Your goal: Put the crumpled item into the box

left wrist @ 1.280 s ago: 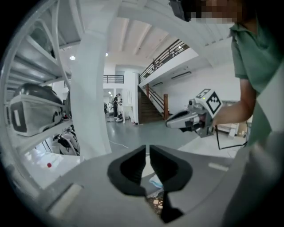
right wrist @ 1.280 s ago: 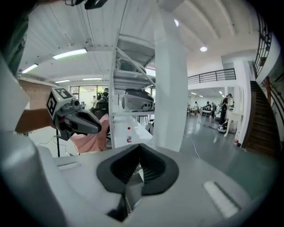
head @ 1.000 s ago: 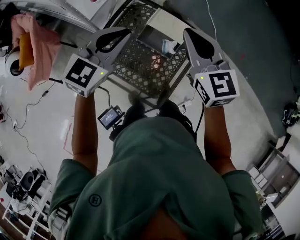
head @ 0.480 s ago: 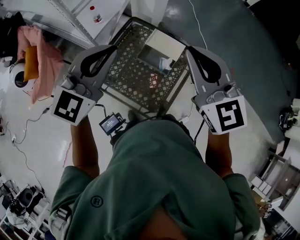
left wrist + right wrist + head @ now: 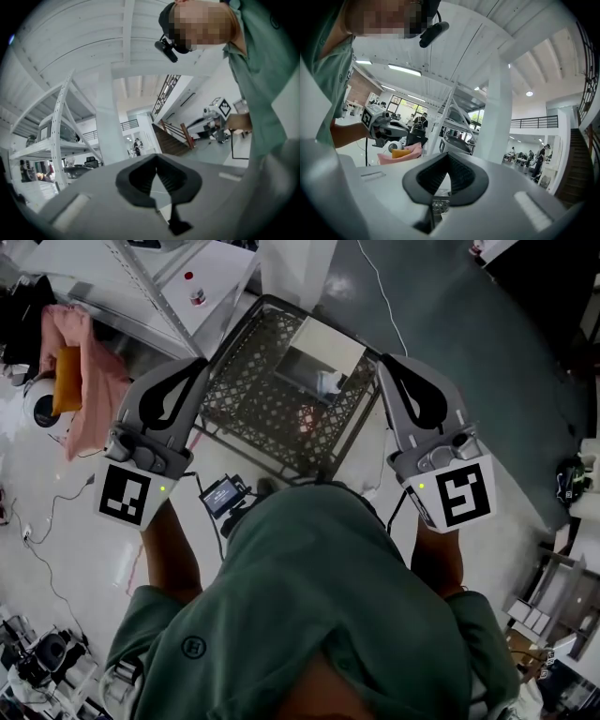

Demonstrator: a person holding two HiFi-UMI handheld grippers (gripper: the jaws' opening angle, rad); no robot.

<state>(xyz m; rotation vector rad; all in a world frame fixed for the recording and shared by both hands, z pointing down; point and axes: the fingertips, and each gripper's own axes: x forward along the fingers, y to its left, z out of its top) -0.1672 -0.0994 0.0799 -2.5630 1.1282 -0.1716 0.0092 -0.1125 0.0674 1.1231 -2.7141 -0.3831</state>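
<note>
Nearest you, your green shirt [image 5: 309, 615] fills the lower head view. Both tools have come up and back toward you since a second ago. They were over the basket's near edge; now they flank it from well above.

Left tool [image 5: 190, 371]: clenched, with nothing between the jaws. Its own view shows the pads meeting on air. Right tool [image 5: 392, 371]: same, pinched together and empty. Both point level, out at the hall, not down at the work.

A small screen [image 5: 222, 494] shows between your arms, lower down. Further out, the wire basket [image 5: 248, 404] hasn't shifted. The box [image 5: 328, 338] sits open in its far part. The crumpled item [image 5: 328, 382] is pale and small and looks to lie inside the box, near its right side. It's too small to be sure it's fully in.

Far left, a pink cloth [image 5: 89, 371] with an orange thing [image 5: 64, 376] is untouched.

Judgement: with the item in and your tools empty and pulled away, the placing looks done and there's nothing left to grab. The only doubt is whether the item is clear of the box rim.
</note>
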